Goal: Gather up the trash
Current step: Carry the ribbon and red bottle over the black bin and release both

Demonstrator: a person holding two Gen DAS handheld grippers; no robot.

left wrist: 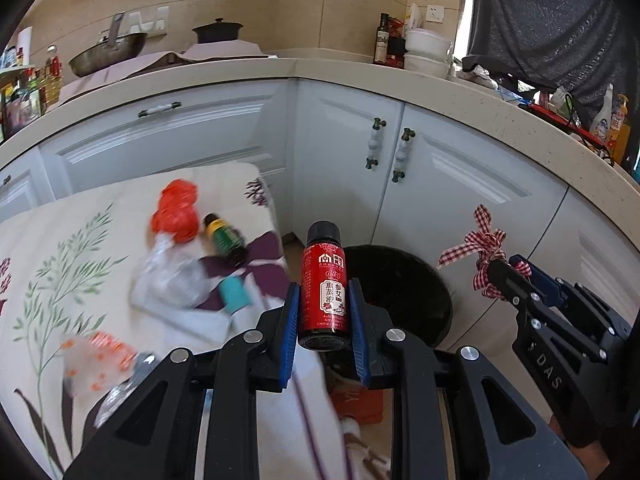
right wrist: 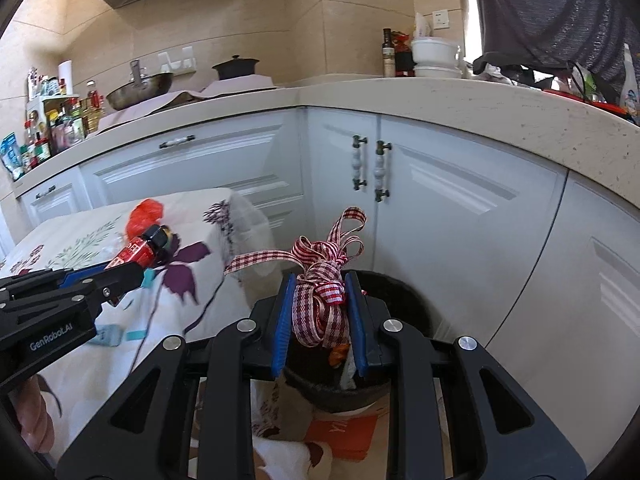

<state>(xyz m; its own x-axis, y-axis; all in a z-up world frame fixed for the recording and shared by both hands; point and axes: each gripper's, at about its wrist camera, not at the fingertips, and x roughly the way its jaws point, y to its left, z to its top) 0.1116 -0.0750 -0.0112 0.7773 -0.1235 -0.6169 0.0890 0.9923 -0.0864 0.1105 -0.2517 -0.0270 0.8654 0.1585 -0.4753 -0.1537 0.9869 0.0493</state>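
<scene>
A: You're in a kitchen corner: white cabinet doors, pale countertop, and a low table (left wrist: 60, 360) under a floral cloth beside a black trash bin (left wrist: 400, 276).

B: What am I holding?

A: Your left gripper (left wrist: 324, 316) is clamped on a small red bottle (left wrist: 323, 284), upright between the blue pads. Your right gripper (right wrist: 320, 312) is clenched around a bundle of red-and-white gingham ribbon (right wrist: 320, 280), right over the bin in its own view.

B: Risks?

A: The ribbon's long tail (right wrist: 260, 258) trails toward the table edge; let go carelessly and it could drape over the rim or snag on a pad. From the left view the bottle sits near the bin's edge, not clearly over the opening, so it could miss. More trash waits on the table: a red crumpled wrapper (left wrist: 176, 216), a green bottle (left wrist: 226, 238), clear plastic.

B: Any writing?

A: "GenRobot.AI" on the left gripper, "DAS" on the right. The bottle's label is Chinese; I can't read it reliably.
</scene>
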